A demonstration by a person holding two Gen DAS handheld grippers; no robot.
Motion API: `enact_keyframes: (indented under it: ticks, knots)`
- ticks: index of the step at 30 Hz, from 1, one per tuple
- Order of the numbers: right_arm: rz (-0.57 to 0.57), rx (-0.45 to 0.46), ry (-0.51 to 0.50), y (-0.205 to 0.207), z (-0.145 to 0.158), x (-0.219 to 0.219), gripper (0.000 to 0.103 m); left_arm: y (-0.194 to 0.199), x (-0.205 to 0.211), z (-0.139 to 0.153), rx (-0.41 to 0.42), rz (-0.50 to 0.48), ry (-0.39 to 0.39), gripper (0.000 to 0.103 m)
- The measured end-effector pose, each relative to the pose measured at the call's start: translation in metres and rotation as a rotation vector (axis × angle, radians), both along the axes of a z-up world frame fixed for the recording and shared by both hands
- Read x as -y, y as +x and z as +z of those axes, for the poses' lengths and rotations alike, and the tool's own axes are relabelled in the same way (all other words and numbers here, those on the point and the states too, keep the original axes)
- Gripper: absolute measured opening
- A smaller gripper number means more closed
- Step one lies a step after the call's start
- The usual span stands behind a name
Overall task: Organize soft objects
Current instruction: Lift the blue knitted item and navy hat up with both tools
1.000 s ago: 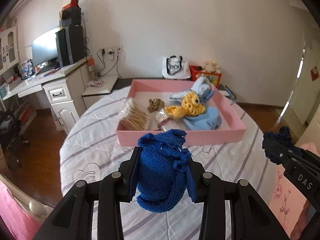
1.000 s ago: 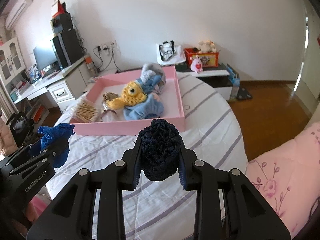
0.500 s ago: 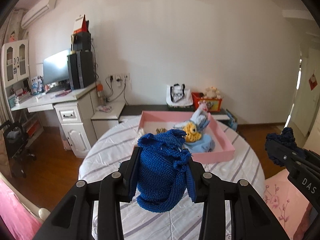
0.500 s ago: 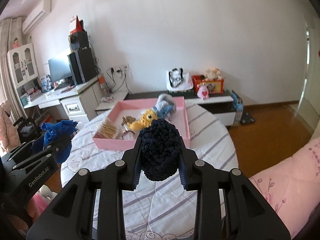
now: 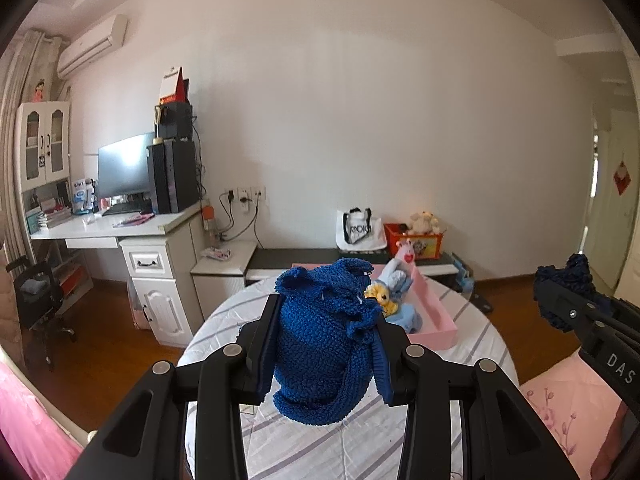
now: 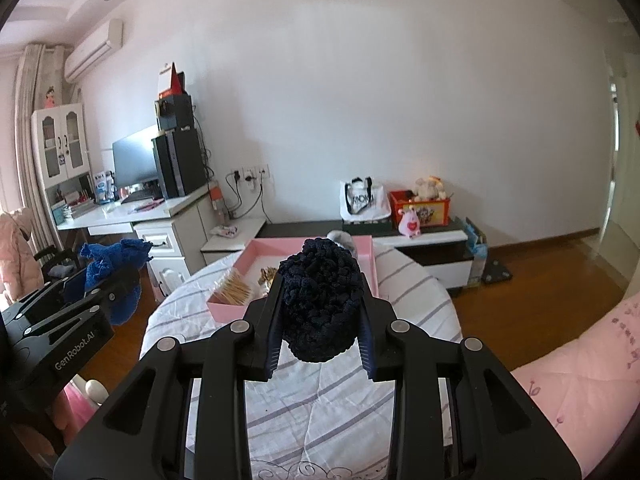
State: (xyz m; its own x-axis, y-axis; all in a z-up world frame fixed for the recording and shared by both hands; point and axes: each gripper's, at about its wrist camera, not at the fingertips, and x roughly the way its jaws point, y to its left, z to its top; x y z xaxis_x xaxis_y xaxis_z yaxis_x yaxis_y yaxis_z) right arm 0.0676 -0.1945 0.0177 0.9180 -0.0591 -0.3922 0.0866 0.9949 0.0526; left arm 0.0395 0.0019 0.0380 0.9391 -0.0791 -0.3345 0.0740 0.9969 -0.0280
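My left gripper (image 5: 322, 344) is shut on a bright blue knitted piece (image 5: 322, 340), held up above the round table (image 5: 304, 440). In the right wrist view my right gripper (image 6: 320, 320) is shut on a dark navy knitted piece (image 6: 320, 300), also lifted over the table. Each gripper shows in the other's view: the right one (image 5: 568, 300) at the right edge, the left one (image 6: 112, 280) at the left. Beyond both, a pink tray (image 5: 434, 322) holds a yellow knitted toy (image 5: 380, 300), pale blue soft things and a bundle of cotton swabs (image 6: 236, 292).
The table wears a white cloth with grey stripes (image 6: 412, 308). A white desk with monitor and speakers (image 5: 148, 184) stands at the left, a low black-and-white cabinet (image 6: 432, 248) with a bag and a red box behind. Pink bedding (image 6: 580, 360) lies at the right, wooden floor around.
Both grippers have risen and pulled back from the tray, keeping their knitted pieces. The tray and table now look smaller and farther, and more wall and ceiling show.
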Motion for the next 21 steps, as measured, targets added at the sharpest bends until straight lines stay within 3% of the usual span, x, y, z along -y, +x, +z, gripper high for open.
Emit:
enact_keyframes:
  ticks: [12, 21]
  knots:
    - [0.009, 0.029, -0.018, -0.009, 0.004, -0.003, 0.029, -0.029, -0.002, -0.012, 0.020, 0.009, -0.006, 0.037]
    - [0.014, 0.027, -0.024, -0.010, 0.003, -0.008, 0.029, -0.029, 0.003, -0.018, 0.008, 0.012, -0.001, 0.037]
